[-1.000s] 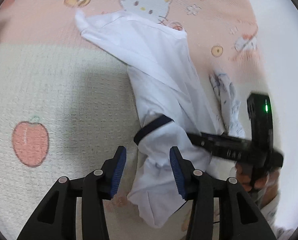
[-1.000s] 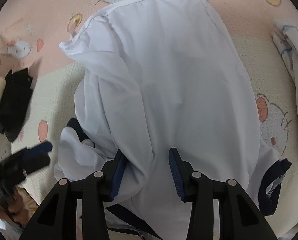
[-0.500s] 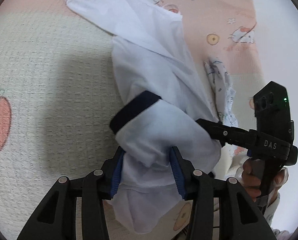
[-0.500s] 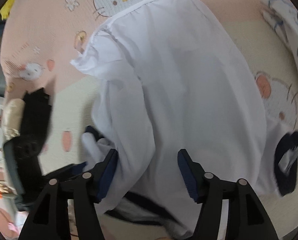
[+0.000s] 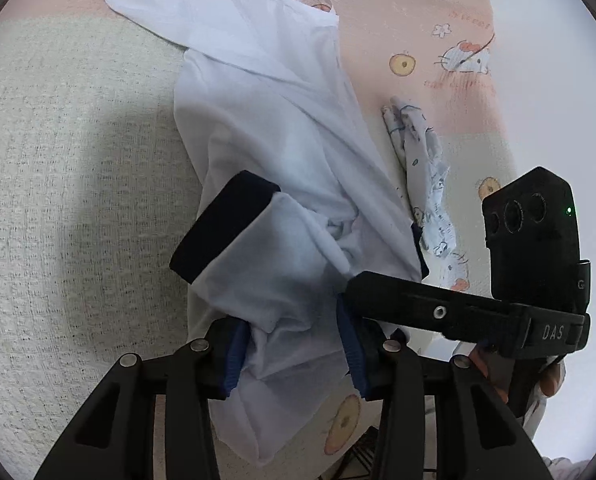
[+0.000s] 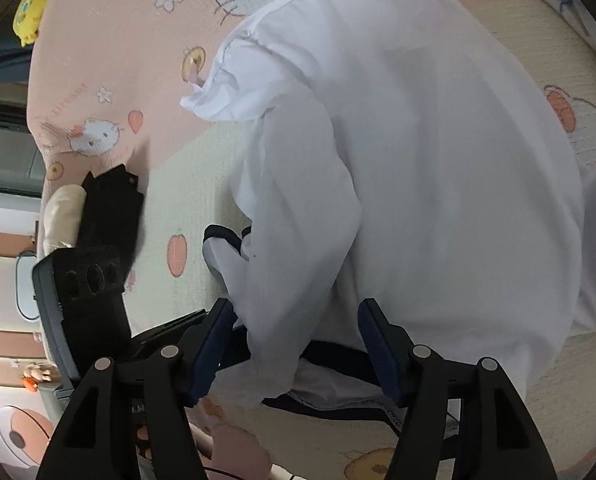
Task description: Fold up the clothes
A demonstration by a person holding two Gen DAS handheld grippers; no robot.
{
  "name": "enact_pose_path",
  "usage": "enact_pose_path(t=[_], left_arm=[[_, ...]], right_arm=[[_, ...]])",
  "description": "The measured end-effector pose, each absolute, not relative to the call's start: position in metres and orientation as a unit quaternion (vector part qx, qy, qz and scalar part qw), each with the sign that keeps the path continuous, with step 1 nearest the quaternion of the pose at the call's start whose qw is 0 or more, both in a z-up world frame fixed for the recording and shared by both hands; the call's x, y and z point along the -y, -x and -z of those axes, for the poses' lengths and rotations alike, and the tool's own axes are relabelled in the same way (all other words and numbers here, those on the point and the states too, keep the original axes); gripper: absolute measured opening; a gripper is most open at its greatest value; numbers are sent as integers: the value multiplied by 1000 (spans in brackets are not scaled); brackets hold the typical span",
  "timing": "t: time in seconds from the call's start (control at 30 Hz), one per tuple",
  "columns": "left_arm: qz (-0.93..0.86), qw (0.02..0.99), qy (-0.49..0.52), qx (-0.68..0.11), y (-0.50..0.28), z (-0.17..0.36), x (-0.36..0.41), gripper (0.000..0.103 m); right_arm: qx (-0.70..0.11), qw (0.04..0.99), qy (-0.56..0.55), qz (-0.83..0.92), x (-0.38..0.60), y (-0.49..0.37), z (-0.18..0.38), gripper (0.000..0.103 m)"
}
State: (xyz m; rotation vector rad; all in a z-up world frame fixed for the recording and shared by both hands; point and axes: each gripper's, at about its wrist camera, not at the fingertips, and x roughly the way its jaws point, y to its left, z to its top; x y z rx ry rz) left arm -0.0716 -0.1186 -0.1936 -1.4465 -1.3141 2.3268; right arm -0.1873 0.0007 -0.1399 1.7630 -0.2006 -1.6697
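White fabric: shirt (image 5: 282,152) with navy-trimmed sleeves, lying on a cartoon-print blanket (image 5: 70,200), cream and pink.
Long axis: in the left wrist view runs from 11 o'clock (hem corner) down to 6 o'clock (sleeve end).
Sleeve cuff (image 5: 222,226): navy band, opening faces 9 o'clock.
Left hand-held gripper (image 5: 294,350): blue pads pinching the bunched sleeve fabric, cloth fills the gap.
Right hand-held gripper (image 6: 298,356): jaws have just been opening, now spread; shirt edge and navy collar (image 6: 338,354) lie loose between the pads, neither pad pressing.
Small printed garment (image 5: 422,184): beside the shirt at 3 o'clock, apart from both grippers.
Yellow plush toy (image 6: 32,8): 10 o'clock, right wrist view, off the blanket.
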Motion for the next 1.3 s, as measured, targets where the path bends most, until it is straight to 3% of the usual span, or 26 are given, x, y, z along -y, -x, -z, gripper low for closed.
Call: enact_pose_path(t=[0.3, 0.5, 0.63, 0.67, 0.83, 1.13, 1.3], left_arm=[[-770, 53, 475, 424, 60, 192, 123, 39], [-779, 25, 505, 372, 50, 184, 124, 42], [-783, 21, 499, 370, 36, 178, 129, 62], [-781, 22, 498, 376, 33, 179, 131, 63], [-762, 23, 495, 417, 26, 189, 134, 63], [-778, -10, 475, 411, 43, 187, 126, 63], [-795, -50, 478, 370, 48, 179, 118, 63]], right_arm=[[132, 336, -695, 622, 9, 180, 160, 62], [177, 335, -693, 613, 10, 181, 171, 31], [187, 359, -671, 622, 18, 182, 165, 28], [189, 366, -665, 623, 21, 183, 162, 27], [237, 403, -638, 612, 29, 187, 148, 27], [267, 427, -602, 619, 20, 199, 119, 24], [182, 373, -612, 674, 7, 203, 118, 24]])
